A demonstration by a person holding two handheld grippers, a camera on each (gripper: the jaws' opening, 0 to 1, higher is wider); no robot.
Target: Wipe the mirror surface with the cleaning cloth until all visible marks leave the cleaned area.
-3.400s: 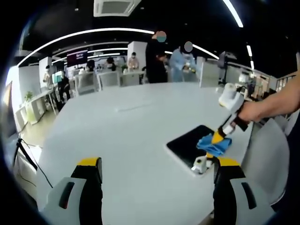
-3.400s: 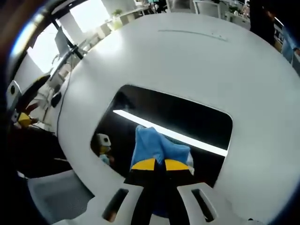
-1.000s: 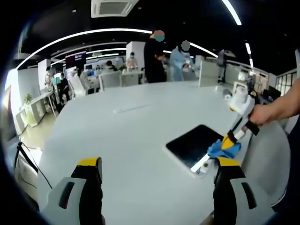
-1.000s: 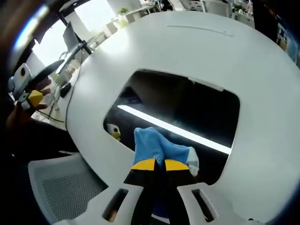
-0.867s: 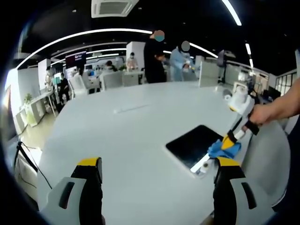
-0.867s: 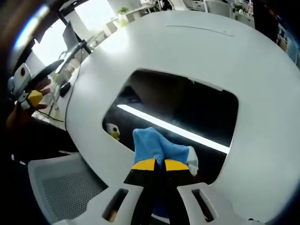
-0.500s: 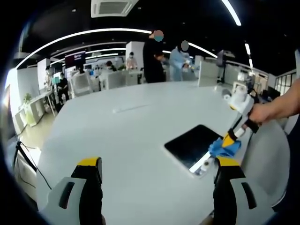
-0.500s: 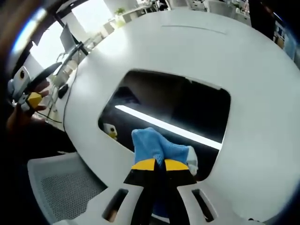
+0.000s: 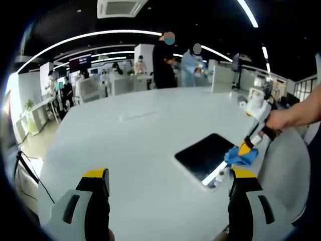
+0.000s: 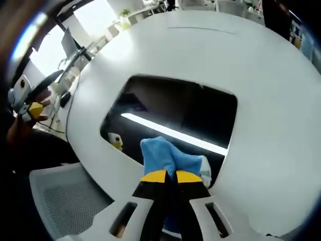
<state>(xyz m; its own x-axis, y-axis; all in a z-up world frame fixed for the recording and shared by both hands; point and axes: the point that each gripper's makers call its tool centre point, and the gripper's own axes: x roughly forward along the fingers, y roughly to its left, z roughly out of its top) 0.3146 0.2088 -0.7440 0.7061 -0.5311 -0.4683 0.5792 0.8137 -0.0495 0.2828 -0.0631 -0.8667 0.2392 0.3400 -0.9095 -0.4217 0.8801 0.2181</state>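
Observation:
A dark rectangular mirror (image 9: 208, 156) (image 10: 170, 113) lies flat on the white table, reflecting a bright ceiling light strip. My right gripper (image 10: 169, 175) (image 9: 245, 149) is shut on a blue cleaning cloth (image 10: 165, 156) (image 9: 239, 158) and presses it onto the mirror's near edge. A person's hand holds that gripper at the right of the left gripper view. My left gripper (image 9: 164, 188) stands open above the table, away from the mirror, with nothing between its yellow-tipped fingers.
The round white table (image 9: 130, 140) spreads wide to the left of the mirror. A grey mesh chair (image 10: 70, 208) stands by the table's edge. Several people (image 9: 165, 60) and desks with chairs stand in the office behind the table.
The right gripper and the cloth have slid a little along the mirror's near edge towards its corner. The left gripper has stayed put.

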